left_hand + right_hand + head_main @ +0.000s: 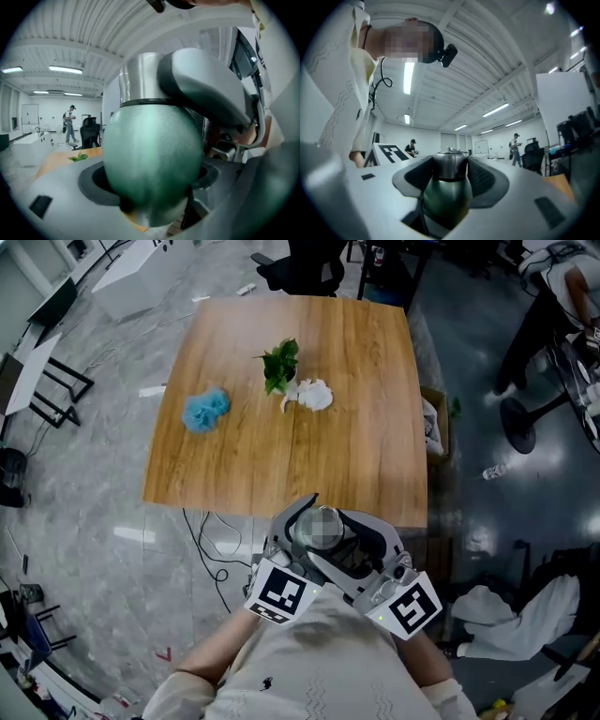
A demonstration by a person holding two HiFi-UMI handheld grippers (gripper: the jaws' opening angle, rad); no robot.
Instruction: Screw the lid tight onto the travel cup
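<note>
Your left gripper has its fingers clamped on the green travel cup. Your right gripper has its fingers clamped on the steel lid, just off the bench's near edge.

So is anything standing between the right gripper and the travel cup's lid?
Nothing visible. The right gripper is closed on the silver lid, touching it on both sides, while the left gripper holds the green travel cup below it.

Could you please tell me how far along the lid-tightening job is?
Done: the lid already sits on the travel cup. In hand: the left hand-held gripper clamps the green body, the right hand-held gripper grips the lid. Left: tightening; whether it is tight yet does not show.
</note>
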